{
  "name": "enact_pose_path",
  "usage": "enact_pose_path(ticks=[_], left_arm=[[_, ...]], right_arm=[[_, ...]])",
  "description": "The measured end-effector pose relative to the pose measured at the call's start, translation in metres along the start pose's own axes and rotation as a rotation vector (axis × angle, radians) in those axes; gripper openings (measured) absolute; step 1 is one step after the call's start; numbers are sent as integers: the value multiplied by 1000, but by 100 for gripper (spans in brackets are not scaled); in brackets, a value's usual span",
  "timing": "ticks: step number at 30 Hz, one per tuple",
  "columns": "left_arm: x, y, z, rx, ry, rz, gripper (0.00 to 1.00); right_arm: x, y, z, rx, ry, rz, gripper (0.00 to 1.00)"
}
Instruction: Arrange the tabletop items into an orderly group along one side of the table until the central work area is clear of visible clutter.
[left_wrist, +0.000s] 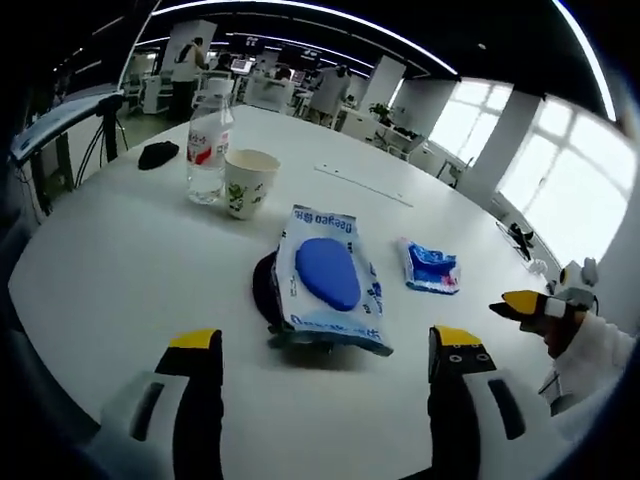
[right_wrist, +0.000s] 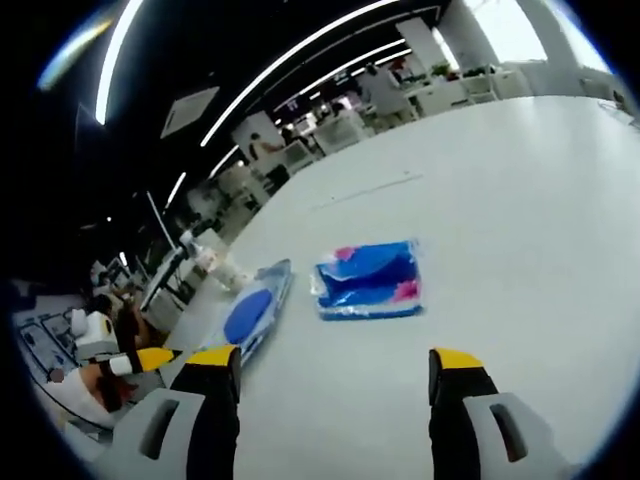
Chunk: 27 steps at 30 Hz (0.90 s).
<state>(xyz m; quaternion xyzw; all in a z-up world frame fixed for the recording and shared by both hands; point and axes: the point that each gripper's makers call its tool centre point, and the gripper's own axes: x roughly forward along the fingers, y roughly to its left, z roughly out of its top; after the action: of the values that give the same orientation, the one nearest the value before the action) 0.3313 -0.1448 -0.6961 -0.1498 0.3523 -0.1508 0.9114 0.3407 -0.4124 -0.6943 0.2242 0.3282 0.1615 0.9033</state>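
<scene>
Left gripper (left_wrist: 325, 355) hangs over the near edge of the white table (left_wrist: 120, 260), jaws spread wide w/ nothing between them. Straight ahead, just beyond the tips, lies a wipes pack (left_wrist: 328, 280), white-blue w/ a big blue oval lid, resting partly on a dark round thing (left_wrist: 264, 290) that sticks out at its left side; can't tell what that thing is. Right of the pack, a little apart, sits a small blue-white packet (left_wrist: 431, 266). Farther back on the left: a clear water bottle (left_wrist: 209, 148) w/ red-white label, upright, and a paper cup (left_wrist: 247, 182) w/ green print just beside it, nearly touching. A small black item (left_wrist: 158, 154) lies further left near the table edge. At the right edge of the left gripper view, the other gripper's yellow tip and a white sleeve (left_wrist: 590, 350) come in.

Right gripper (right_wrist: 335, 365) also wide apart, empty, held over bare table (right_wrist: 520, 200). Ahead of it lies the blue packet (right_wrist: 368, 280), w/ pink marks, flat on the top. Left of that, the wipes pack (right_wrist: 255, 312), seen at a slant. Bottle and cup (right_wrist: 215, 262) are small and blurred behind it. Lower left, the left gripper's yellow tip (right_wrist: 150, 358) shows.
</scene>
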Motion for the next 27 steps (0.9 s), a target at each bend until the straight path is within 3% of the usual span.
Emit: enact_pose_path(ticks=[11, 15, 23, 27], left_arm=[[-2, 1, -3, -84, -14, -13, 78], [-2, 3, -4, -97, -14, -5, 74], [-1, -6, -4, -205, -26, -71, 54], [2, -11, -8, -226, -13, -98, 49]], right_arm=[[42, 38, 33, -134, 52, 119, 76], [63, 63, 51, -117, 53, 196, 75], [111, 97, 60, -245, 132, 256, 69], [133, 104, 59, -233, 165, 269, 66]])
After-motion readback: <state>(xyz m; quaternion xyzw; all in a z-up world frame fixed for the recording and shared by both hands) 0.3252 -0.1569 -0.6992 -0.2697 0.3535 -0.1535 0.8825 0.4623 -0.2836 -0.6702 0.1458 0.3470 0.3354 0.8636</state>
